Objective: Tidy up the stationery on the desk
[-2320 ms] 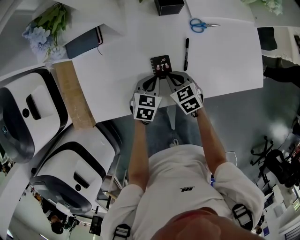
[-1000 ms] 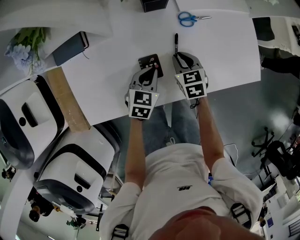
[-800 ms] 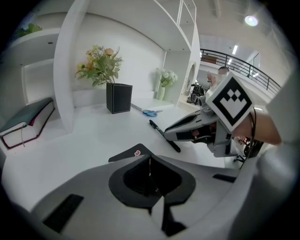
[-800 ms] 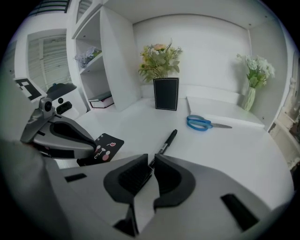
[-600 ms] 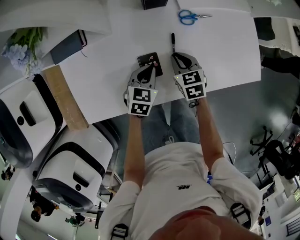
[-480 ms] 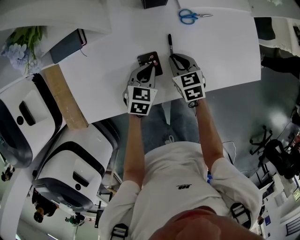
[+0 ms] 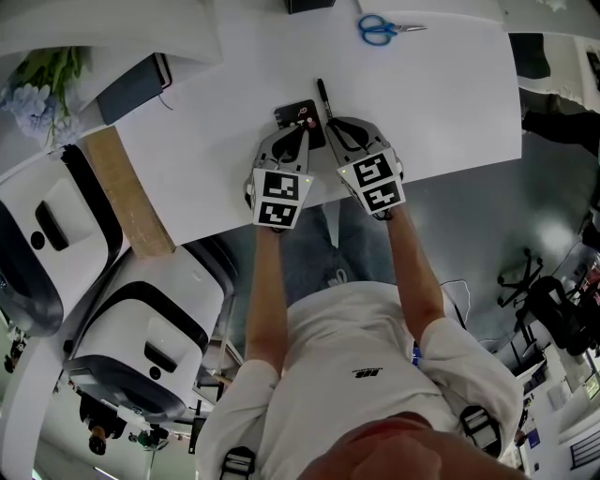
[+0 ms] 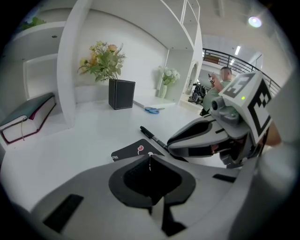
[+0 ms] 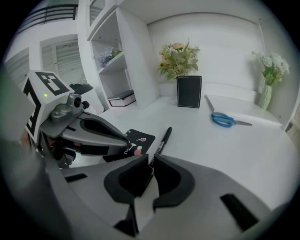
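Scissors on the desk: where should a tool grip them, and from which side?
Grip the scissors at the neck between blue handles and blades, coming straight down: they lie flat and closed, blades pointing right, so that is narrowest.

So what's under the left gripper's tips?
A black card with a cartoon print, flat on the white desk. The left gripper, jaws together, covers its near part, so anything printed there is hidden.

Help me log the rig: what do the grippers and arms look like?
The left gripper and right gripper are alike: grey shells, black jaw pads, each with a white cube bearing black square markers. The person wears a white short-sleeved shirt.
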`<state>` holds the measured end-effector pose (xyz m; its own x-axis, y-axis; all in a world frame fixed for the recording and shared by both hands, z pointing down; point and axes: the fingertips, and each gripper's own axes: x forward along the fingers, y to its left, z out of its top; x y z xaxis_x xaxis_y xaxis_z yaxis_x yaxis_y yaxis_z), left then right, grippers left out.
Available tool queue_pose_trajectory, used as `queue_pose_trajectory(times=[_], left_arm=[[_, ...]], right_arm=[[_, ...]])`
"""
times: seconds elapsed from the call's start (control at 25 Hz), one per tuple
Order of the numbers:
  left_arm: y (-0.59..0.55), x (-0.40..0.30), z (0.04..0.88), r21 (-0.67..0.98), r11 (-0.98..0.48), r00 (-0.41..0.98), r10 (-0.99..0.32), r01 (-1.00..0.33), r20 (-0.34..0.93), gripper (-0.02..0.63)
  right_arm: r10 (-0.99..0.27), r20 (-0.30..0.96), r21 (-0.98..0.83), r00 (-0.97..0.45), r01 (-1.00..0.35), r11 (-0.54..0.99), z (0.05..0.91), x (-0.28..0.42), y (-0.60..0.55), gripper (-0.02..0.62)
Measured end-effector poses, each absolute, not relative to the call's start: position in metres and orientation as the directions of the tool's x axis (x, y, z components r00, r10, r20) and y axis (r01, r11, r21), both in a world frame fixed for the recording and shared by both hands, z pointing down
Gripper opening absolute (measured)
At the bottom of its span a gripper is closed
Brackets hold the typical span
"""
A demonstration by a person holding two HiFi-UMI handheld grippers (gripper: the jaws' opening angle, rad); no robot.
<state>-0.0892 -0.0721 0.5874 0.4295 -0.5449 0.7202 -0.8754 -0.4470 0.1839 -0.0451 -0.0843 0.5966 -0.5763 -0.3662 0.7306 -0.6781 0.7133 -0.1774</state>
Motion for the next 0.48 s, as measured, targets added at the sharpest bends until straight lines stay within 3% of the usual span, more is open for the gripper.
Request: queue_pose_trajectory(times=[0.48], left_arm=[[-0.0715,-0.093,0.5877,0.184,-0.435,0.422,-0.548,-0.881,0.722,0.0]], right_arm=[[-0.333,0.716,-0.199,-0.613,-0.637,0.745,0.594,-0.0529,-0.0772,0.025]])
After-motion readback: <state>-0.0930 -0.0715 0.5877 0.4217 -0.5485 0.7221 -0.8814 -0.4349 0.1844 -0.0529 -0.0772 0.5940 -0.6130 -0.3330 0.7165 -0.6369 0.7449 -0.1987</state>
